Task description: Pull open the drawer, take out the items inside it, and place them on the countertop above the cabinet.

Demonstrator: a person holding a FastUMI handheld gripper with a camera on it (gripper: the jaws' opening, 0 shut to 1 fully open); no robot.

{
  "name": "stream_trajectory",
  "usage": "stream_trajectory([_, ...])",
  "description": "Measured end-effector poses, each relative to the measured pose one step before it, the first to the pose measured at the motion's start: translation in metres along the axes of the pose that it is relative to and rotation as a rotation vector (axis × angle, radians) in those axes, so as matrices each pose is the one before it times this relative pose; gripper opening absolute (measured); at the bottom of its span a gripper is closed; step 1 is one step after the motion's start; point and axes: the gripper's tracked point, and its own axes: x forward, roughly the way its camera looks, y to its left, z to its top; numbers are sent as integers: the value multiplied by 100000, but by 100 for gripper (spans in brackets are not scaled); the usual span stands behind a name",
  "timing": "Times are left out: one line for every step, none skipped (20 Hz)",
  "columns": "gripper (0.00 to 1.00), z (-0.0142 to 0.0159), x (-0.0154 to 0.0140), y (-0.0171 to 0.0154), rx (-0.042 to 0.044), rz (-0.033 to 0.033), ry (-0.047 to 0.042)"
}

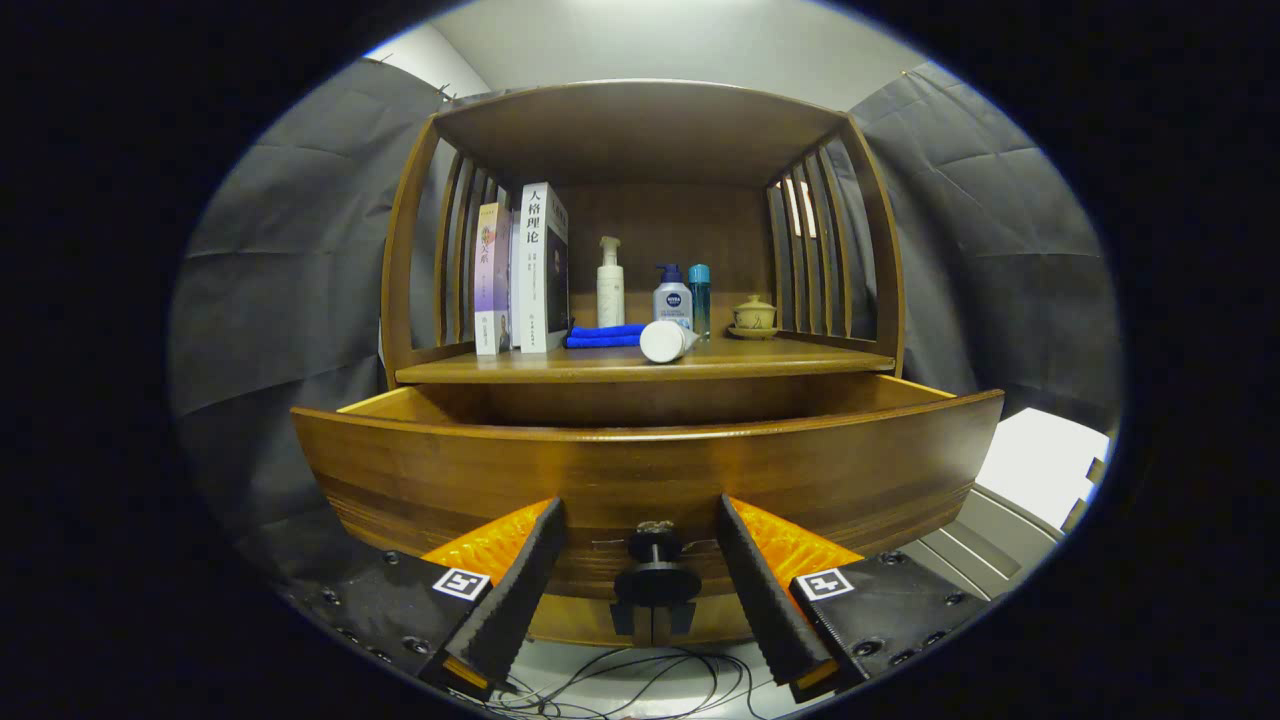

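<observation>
The wooden drawer stands pulled out of the cabinet, its curved front panel facing me and hiding what lies inside. A dark knob sticks out of the panel's lower middle. My gripper is open, one finger on either side of the knob, with a gap between each finger and it. Above the drawer runs the countertop. A white tube lies on its side near the countertop's front edge, beside a folded blue cloth.
Farther back on the countertop stand two books, a white pump bottle, a blue-capped bottle, a slim blue bottle and a lidded tea cup. Slatted side walls and a roof enclose it. Cables lie on the floor below.
</observation>
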Motion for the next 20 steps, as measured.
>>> stream_trajectory([96, 42, 475, -59, -65, 98, 560])
stream_trajectory([96, 110, 315, 7, 362, 156, -226])
stream_trajectory([96, 52, 492, -53, -109, 82, 583])
stream_trajectory([96, 110, 235, 3, -382, -53, -100])
stream_trajectory([96, 101, 431, -36, -173, -7, 637])
stream_trajectory([96, 136, 502, 29, 418, 37, -181])
stream_trajectory([96, 23, 546, -7, 139, 96, 491])
stream_trajectory([96, 197, 511, 9, -254, 88, -175])
stream_trajectory([96, 62, 528, -55, -381, 81, 220])
stream_trajectory([96, 97, 604, -23, 18, 116, -201])
stream_trajectory([96, 102, 447, -17, 230, 155, -99])
stream_trajectory([96, 100, 490, -52, 87, 120, -156])
stream_trajectory([96, 115, 503, -49, -118, 134, 15])
stream_trajectory([96, 72, 466, -41, 156, 203, -50])
stream_trajectory([96, 104, 449, -55, 172, 193, 10])
stream_trajectory([96, 86, 496, -11, 73, 136, 14])
stream_trajectory([96, 103, 465, -48, -238, 148, -4])
stream_trajectory([96, 81, 420, -21, -56, 104, -31])
stream_trajectory([96, 93, 485, -73, 153, 142, -45])
stream_trajectory([96, 62, 474, -24, 254, 182, 39])
